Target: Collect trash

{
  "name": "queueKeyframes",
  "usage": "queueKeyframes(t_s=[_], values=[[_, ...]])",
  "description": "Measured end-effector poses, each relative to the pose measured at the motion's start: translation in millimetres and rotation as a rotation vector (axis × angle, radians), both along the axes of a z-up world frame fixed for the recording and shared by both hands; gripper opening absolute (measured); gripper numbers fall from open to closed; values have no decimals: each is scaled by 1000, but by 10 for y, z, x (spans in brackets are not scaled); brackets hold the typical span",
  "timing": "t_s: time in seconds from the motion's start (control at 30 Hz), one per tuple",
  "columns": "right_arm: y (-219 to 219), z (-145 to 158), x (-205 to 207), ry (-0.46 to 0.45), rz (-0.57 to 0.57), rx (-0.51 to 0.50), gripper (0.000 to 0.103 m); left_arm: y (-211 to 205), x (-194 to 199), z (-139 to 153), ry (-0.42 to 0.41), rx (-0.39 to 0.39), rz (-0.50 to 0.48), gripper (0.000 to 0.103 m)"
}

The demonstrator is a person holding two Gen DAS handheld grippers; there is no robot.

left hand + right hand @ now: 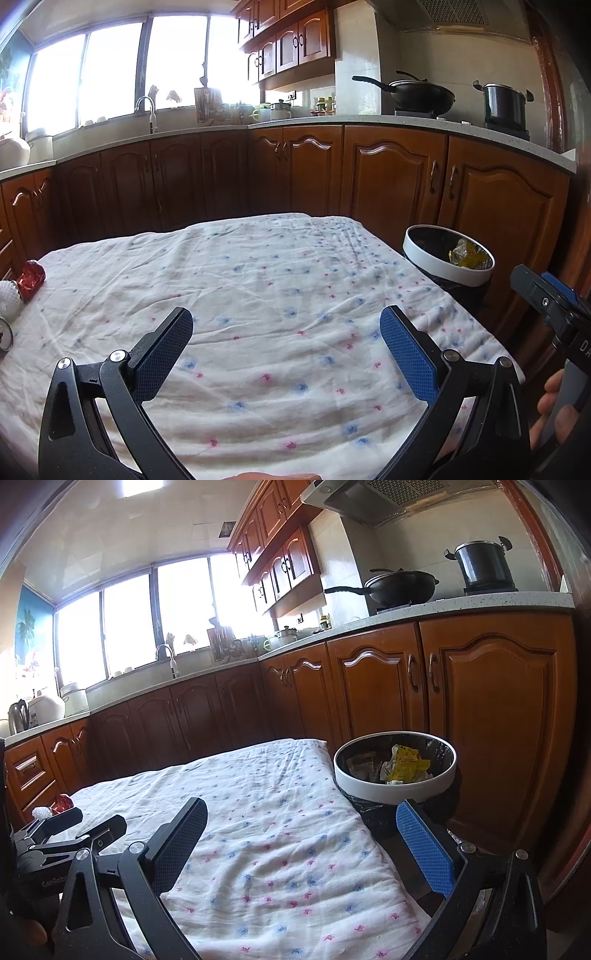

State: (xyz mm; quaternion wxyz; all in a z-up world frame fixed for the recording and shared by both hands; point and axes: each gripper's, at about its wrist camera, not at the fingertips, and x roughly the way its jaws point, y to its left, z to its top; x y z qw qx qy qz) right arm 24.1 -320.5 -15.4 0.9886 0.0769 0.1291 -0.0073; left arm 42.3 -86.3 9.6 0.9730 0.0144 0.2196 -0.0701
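A white-rimmed trash bin [448, 266] with a black liner stands beside the table's right edge; yellow crumpled wrappers [406, 766] lie inside it [395, 788]. My left gripper [286, 332] is open and empty above the floral tablecloth [258, 295]. My right gripper [301, 823] is open and empty over the table's right edge, just short of the bin. A red crumpled wrapper [31, 278] and a white bumpy ball [9, 297] lie at the table's far left; they also show in the right wrist view [61, 804].
Wooden base cabinets [295, 170] run behind the table. A wok [421, 94] and a pot [504, 105] sit on the stove. A round metal object [5, 334] is at the left edge of the table. The left gripper [66, 834] appears at the right view's left.
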Motion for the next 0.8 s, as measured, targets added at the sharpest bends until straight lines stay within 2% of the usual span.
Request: queueKeyframes(t_s=[0.8], values=[[-9,-14,10,4,8,2,103,5,-30,45,-9,-4,9,103]])
